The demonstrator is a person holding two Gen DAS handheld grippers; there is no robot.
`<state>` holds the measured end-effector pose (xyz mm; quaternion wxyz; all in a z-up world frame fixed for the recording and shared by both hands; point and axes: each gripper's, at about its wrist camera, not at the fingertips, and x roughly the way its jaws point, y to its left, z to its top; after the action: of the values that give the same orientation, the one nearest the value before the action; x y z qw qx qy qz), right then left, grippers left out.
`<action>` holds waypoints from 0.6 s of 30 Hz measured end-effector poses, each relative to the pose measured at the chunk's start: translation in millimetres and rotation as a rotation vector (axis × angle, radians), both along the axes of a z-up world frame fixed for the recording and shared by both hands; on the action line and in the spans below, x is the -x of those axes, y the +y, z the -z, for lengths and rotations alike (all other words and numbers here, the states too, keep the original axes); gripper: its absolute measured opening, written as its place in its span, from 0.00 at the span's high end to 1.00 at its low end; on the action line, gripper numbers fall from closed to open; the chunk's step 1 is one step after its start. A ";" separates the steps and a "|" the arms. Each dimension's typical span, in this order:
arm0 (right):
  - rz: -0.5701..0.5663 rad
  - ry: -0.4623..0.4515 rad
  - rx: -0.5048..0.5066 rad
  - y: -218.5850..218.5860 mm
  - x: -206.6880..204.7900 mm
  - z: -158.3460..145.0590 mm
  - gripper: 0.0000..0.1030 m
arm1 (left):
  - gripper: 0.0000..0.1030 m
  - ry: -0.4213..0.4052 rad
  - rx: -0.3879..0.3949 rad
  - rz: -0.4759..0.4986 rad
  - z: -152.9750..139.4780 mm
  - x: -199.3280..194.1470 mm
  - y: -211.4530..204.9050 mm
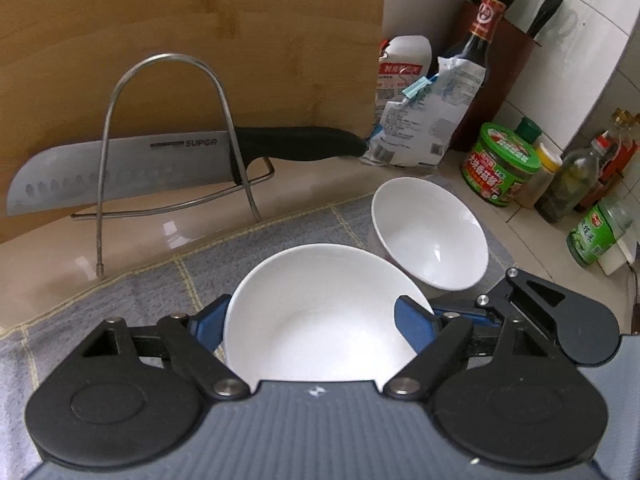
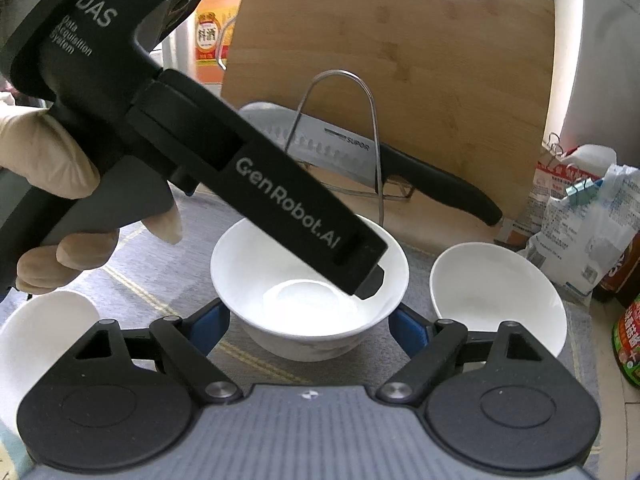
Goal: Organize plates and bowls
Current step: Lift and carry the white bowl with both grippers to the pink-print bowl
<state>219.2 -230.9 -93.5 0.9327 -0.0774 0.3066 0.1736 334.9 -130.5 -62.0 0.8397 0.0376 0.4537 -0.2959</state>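
A white bowl [image 1: 320,312] stands on the grey checked mat [image 1: 160,300], right between the open blue-padded jaws of my left gripper [image 1: 310,320]. The same bowl [image 2: 280,300] lies ahead of my open, empty right gripper [image 2: 308,328], with the left gripper's black body [image 2: 260,184] reaching over its rim. A second white bowl [image 1: 430,232] sits to the right, also in the right wrist view [image 2: 500,300]. A third white dish [image 2: 44,332] shows at the left edge. Whether the left pads touch the bowl is unclear.
A wire rack [image 1: 172,140] holds a Supor knife [image 1: 120,172] against an upright wooden cutting board [image 1: 200,40]. Bags [image 1: 416,120], a sauce bottle [image 1: 476,68], a knife block, a green tub [image 1: 500,164] and several condiment bottles crowd the right counter.
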 end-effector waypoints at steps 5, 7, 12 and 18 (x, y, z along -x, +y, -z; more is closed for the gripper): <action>-0.018 -0.005 0.000 2.6 6.8 -8.0 0.13 | 0.17 -0.012 0.014 -0.014 -9.7 11.0 6.3; -0.026 -0.007 0.007 4.1 9.1 -10.4 0.13 | 0.17 -0.015 0.022 -0.017 -13.6 15.5 9.0; -0.046 -0.013 0.019 8.0 17.2 -16.7 0.13 | 0.17 -0.025 0.030 -0.025 -21.9 25.6 15.4; -0.065 -0.026 0.022 12.8 26.4 -25.8 0.13 | 0.17 -0.039 0.040 -0.040 -31.0 37.3 23.8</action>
<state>192.7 -218.1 -67.6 0.9295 -0.1000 0.2937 0.1994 297.6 -106.7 -31.0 0.8548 0.0174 0.4318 -0.2871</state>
